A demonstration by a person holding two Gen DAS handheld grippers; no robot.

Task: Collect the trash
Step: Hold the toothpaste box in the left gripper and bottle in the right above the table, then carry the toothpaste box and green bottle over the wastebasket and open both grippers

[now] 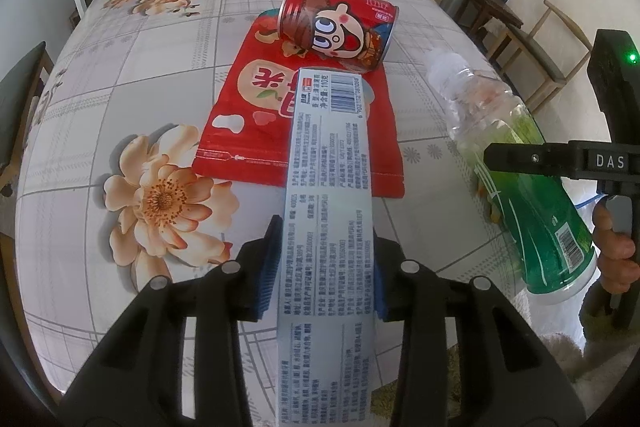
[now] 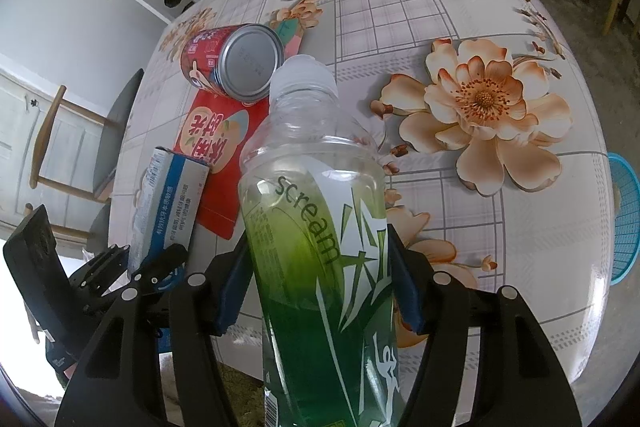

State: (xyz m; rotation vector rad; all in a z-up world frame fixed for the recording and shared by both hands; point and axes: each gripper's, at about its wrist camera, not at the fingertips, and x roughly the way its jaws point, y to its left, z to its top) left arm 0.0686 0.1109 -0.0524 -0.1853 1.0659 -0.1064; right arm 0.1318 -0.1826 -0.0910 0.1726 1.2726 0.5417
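From my remote seat: round table under a grey checked cloth printed with peach flowers (image 1: 120, 75); wooden chairs and a white wall around it, a red cartoon-printed tin can (image 1: 340, 27) lying on a flat red snack pouch (image 1: 248, 131). My left gripper (image 1: 324, 267) pinches a long pale-blue printed carton (image 1: 328, 187) between its blue pads. My right gripper (image 2: 320, 283) clamps a clear green-labelled plastic bottle (image 2: 316, 227) above the near table edge.
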